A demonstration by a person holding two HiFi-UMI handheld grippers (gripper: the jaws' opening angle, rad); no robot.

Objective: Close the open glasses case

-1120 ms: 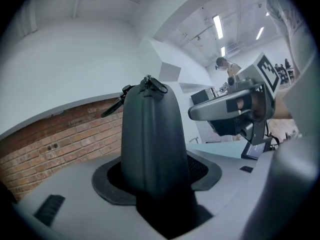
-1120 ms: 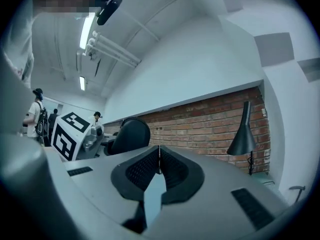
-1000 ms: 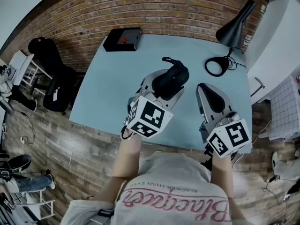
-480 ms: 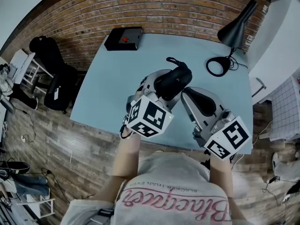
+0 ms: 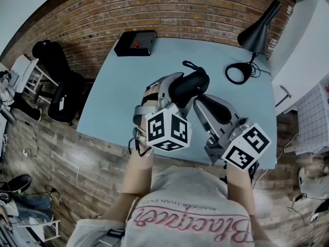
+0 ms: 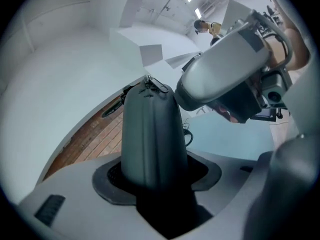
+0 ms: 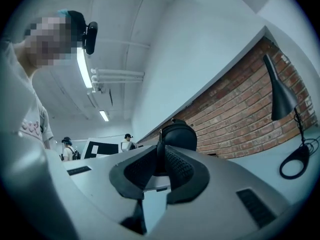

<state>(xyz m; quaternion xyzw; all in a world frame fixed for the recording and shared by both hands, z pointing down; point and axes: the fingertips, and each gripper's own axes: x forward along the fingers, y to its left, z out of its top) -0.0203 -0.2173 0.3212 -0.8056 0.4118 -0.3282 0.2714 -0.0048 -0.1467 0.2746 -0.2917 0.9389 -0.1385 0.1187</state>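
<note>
The case is held above the tabletop, over its near middle. It is clamped at one end between the jaws of the left gripper. In the left gripper view it is seen rising from between the pads, its halves appearing together and a zip pull at its far end. The right gripper is placed close beside the case, on its right, tips pointed at it. Its jaws have just been opening and are parted by a narrow slit only. The case is seen just past the tips, in line with the slit, and nothing is gripped between the pads. A lamp and a black box are set at the tabletop's far edge, by the brick wall.
</note>
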